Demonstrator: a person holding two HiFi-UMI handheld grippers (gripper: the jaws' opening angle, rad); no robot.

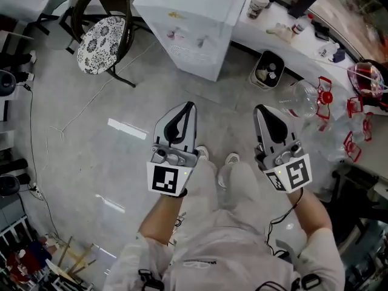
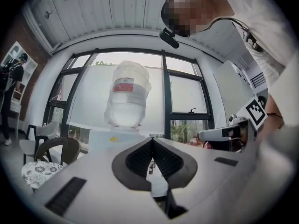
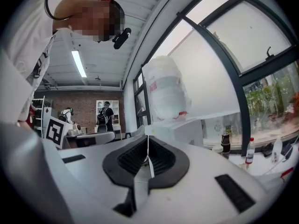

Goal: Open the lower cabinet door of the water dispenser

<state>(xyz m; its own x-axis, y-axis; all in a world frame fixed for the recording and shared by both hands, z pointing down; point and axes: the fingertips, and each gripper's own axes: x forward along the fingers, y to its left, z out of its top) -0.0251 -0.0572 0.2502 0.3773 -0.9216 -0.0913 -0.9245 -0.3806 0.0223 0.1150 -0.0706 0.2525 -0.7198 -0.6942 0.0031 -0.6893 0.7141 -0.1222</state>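
The white water dispenser (image 1: 203,23) stands on the floor ahead of the person, its front turned toward them, well apart from both grippers. The left gripper (image 1: 190,107) and the right gripper (image 1: 259,109) are side by side, each with jaws pressed together on nothing. A chair (image 1: 103,35) stands left of the dispenser.

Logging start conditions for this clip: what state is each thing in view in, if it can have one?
Left tool: shut, empty.
Right tool: shut, empty.
Dispenser: upright, untouched, front too foreshortened to read.
Bottle: seated upright on the dispenser.
Chair: upright, seat empty.
Bin: open-topped, holding items.
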